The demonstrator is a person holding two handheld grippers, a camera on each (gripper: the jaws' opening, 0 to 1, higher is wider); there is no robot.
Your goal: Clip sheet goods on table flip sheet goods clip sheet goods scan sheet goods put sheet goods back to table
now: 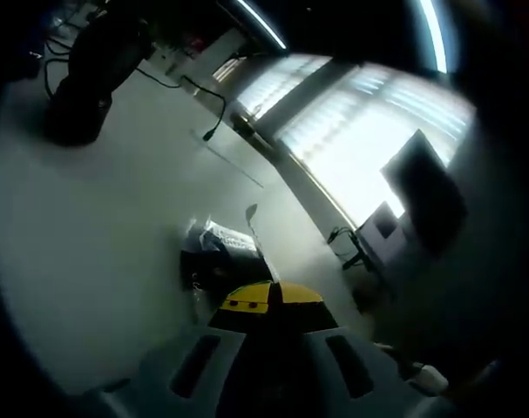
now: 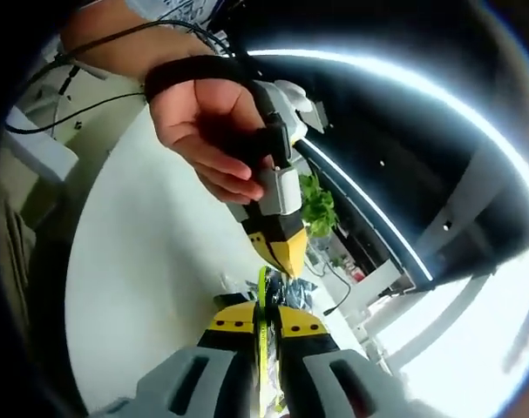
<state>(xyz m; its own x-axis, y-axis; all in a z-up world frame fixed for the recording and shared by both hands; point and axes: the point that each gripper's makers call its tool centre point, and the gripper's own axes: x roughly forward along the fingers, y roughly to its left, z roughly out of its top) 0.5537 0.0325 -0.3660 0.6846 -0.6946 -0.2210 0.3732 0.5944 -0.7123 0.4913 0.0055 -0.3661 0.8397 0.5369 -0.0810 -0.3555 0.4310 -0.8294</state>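
Both claws (image 1: 268, 296) (image 2: 264, 318) pinch the sheet goods (image 2: 262, 340) (edge-on).

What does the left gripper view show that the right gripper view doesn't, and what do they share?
Left gripper view: a dark monitor by bright windows, and a black stand.

Right gripper view: a person's hand gripping the left tool, a green plant, and the right tool shut on the sheet goods.

Both: the white table.

Sheet goods (image 2: 262, 300) mostly hidden betw. right hand-held gripper (image 2: 266, 326) jaws.
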